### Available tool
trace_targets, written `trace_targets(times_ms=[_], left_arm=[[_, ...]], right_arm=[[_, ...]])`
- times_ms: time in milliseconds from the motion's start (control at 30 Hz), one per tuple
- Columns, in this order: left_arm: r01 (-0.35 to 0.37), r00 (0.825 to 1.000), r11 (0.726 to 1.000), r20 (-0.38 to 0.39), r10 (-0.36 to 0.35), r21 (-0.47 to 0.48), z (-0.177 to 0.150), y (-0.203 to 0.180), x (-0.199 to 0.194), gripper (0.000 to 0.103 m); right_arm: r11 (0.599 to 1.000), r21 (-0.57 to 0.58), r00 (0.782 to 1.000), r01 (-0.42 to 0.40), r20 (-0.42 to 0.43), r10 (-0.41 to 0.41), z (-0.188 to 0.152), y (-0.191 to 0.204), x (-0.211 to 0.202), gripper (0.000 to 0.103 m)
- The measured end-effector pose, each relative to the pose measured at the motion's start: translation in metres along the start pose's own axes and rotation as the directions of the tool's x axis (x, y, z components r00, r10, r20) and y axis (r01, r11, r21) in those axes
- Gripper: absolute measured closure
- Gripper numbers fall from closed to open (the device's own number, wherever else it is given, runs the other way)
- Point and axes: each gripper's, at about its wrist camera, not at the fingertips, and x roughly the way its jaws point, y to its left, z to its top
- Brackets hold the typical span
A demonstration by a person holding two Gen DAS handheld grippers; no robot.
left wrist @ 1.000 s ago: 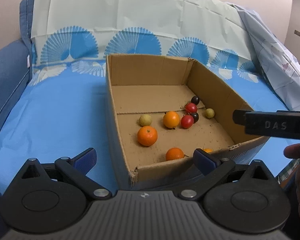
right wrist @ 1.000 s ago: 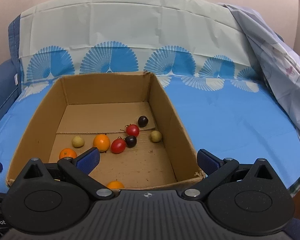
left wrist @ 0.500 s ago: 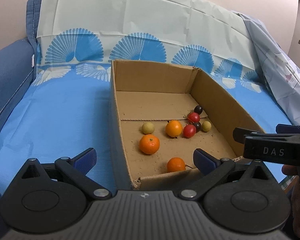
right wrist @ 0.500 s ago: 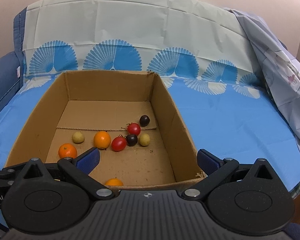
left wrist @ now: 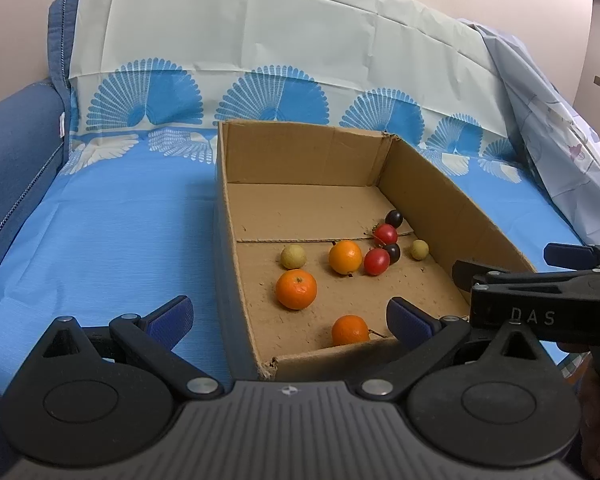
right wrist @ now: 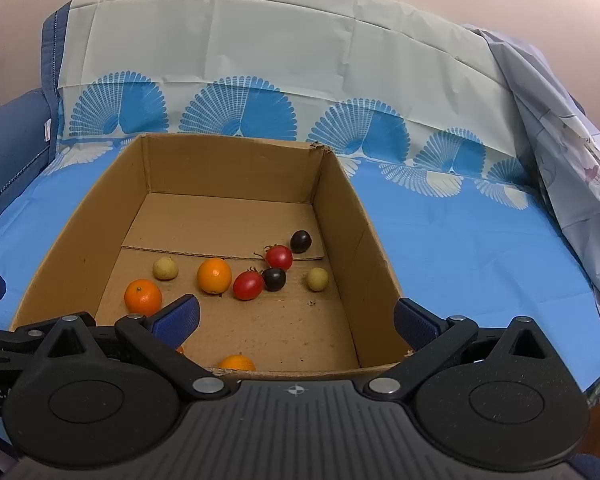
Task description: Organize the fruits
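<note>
Both grippers hang at the near end of the cardboard box [right wrist: 376, 264] with fingers spread wide, grasping nothing. The fruit lies scattered on the box floor — ahead of and below the right gripper [right wrist: 298, 318]. The left gripper [left wrist: 290, 316] straddles the box's left wall, so the right looks better lined up for the red tomato [right wrist: 247, 285].

Ahead of the black left hand-held gripper [left wrist: 290, 318], whose fingertips [left wrist: 171, 314] are dark blue, a plain brown cardboard box [left wrist: 440, 204] holds three oranges [left wrist: 296, 289] in bright orange, two red tomatoes [left wrist: 377, 262], two near-black dark fruits [left wrist: 394, 219] and two pale yellow-green fruits [left wrist: 293, 256]. Under and beyond the box lies a bright blue sheet [left wrist: 112, 224], turning pale mint-white farther off with a row of blue fan-shaped prints. To the far right hangs a pale grey-blue cloth [right wrist: 560, 128] with faint pink marks.
</note>
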Motion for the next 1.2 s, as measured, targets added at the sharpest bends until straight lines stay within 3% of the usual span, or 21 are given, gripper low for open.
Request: trace_targets(times_ms=[567, 1200], left_arm=[[-0.005, 1.0, 1.0, 0.006, 0.005, 0.01, -0.0004, -0.0009, 0.0006, 0.0], [0.014, 0.996, 0.998, 0.085, -0.019, 0.057, 0.0008, -0.0069, -0.0049, 0.0]], right_arm=[[1.0, -0.006, 1.0, 0.003, 0.001, -0.003, -0.0004, 0.0015, -0.0001, 0.001], [1.0, 0.02, 1.0, 0.007, 0.02, -0.007, 0.0037, -0.0025, -0.0013, 0.001]])
